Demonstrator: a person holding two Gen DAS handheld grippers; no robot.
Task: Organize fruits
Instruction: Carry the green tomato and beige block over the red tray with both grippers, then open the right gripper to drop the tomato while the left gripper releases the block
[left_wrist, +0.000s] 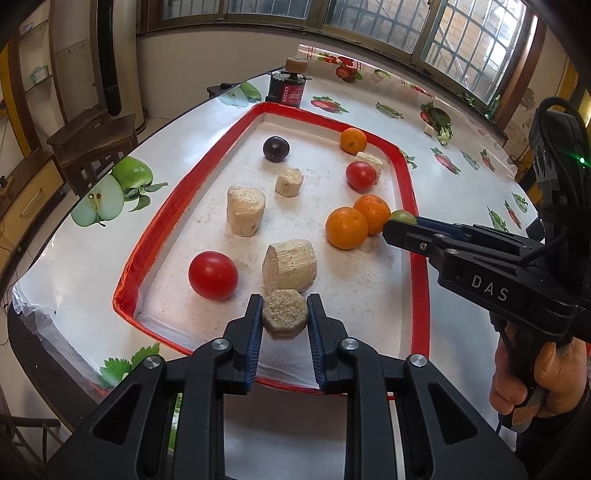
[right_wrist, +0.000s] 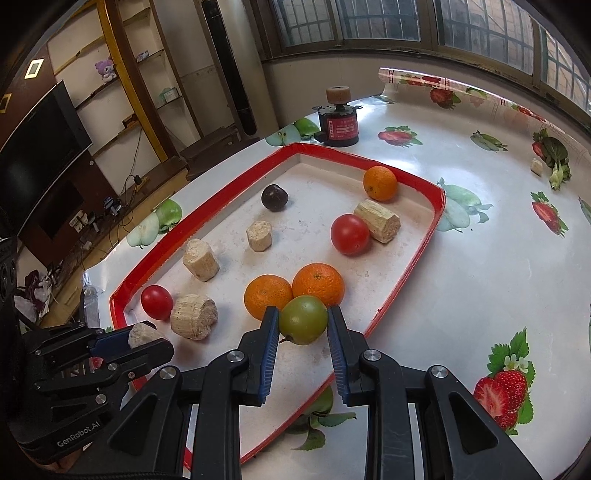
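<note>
Left wrist view: the left gripper (left_wrist: 284, 314) is clamped on a sugarcane piece (left_wrist: 284, 318) above the near end of the red-rimmed tray (left_wrist: 404, 173). Just ahead lie a larger sugarcane chunk (left_wrist: 290, 265) and a tomato (left_wrist: 213, 275).

Right wrist view: the right gripper (right_wrist: 303, 320) is clamped on a green fruit (right_wrist: 303, 319), directly in front of two oranges (right_wrist: 268, 297). Risk: the round, smooth fruit may slip, or a lowering gripper may knock the oranges rolling.

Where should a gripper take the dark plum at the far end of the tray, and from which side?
Grip the dark plum across its round middle, coming from above; it sits alone on the tray, with free space on both sides.
</note>
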